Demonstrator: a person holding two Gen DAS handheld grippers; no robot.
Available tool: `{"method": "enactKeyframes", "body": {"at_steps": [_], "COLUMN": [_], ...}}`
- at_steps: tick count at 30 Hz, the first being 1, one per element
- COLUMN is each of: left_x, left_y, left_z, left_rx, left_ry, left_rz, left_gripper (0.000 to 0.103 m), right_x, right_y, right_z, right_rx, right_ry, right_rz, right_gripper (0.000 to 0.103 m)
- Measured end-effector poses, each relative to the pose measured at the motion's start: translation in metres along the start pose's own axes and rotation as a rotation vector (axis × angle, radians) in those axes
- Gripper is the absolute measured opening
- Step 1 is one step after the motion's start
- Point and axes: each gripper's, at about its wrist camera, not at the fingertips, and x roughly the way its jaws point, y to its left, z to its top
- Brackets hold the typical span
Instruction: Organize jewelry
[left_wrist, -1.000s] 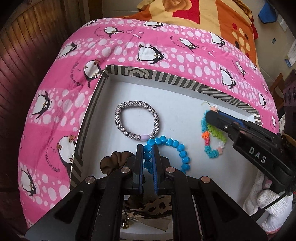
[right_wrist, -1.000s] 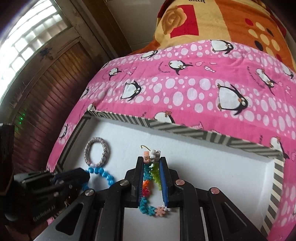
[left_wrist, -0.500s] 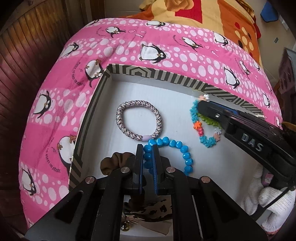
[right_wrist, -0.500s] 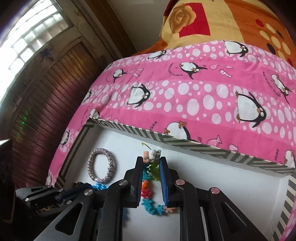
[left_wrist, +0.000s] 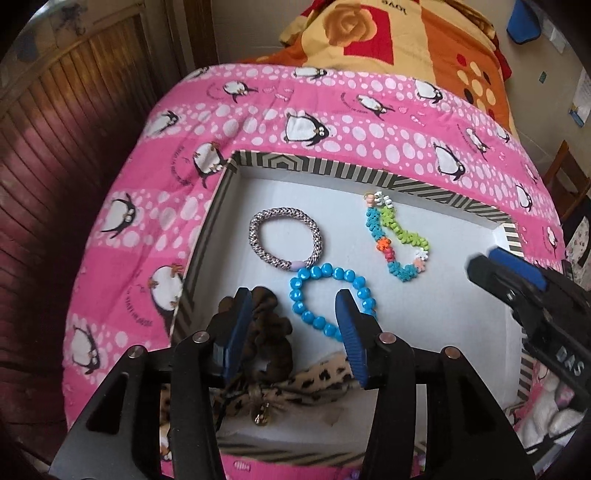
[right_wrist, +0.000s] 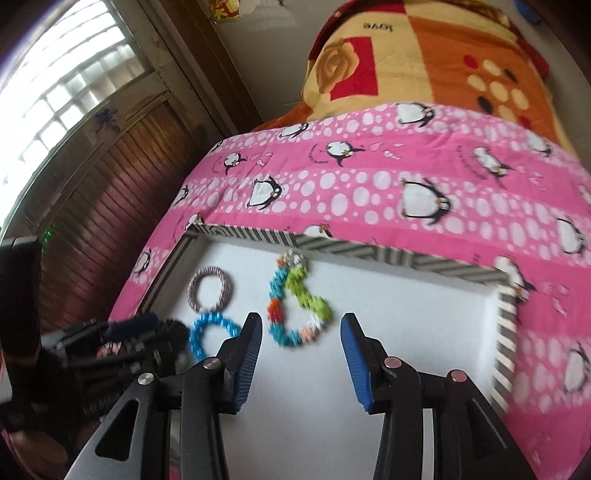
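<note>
**Both tongs letting go over the tray**

Your left tongs (left_wrist: 293, 325) are opening, the blue bead bracelet (left_wrist: 330, 299) lying loose between them on the tray (left_wrist: 424, 295). Your right tongs (right_wrist: 301, 347) are opening too, nothing pinched; the multicoloured flower bracelet (right_wrist: 295, 302) lies just beyond them, beside the braided bracelet (left_wrist: 284, 238).

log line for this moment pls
left hand-held gripper: opening, nothing gripped | right hand-held gripper: opening, nothing gripped | blue bead bracelet, multicolour bracelet: lying in tray
</note>
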Motion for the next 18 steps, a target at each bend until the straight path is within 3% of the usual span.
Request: {"method": "enactKeyframes", "body": {"at_steps": [18], "left_x": [-0.067], "left_y": [-0.001], "left_z": [-0.066], "left_rx": [0.039], "left_ry": [-0.080], "left_rz": [0.021], "left_gripper": [0.046], "right_x": [-0.092], "right_y": [0.001], "right_z": [-0.091], "right_rx": [0.033], "right_ry": [-0.020], "right_rz": [-0.094], "right_gripper": [0.045]}}
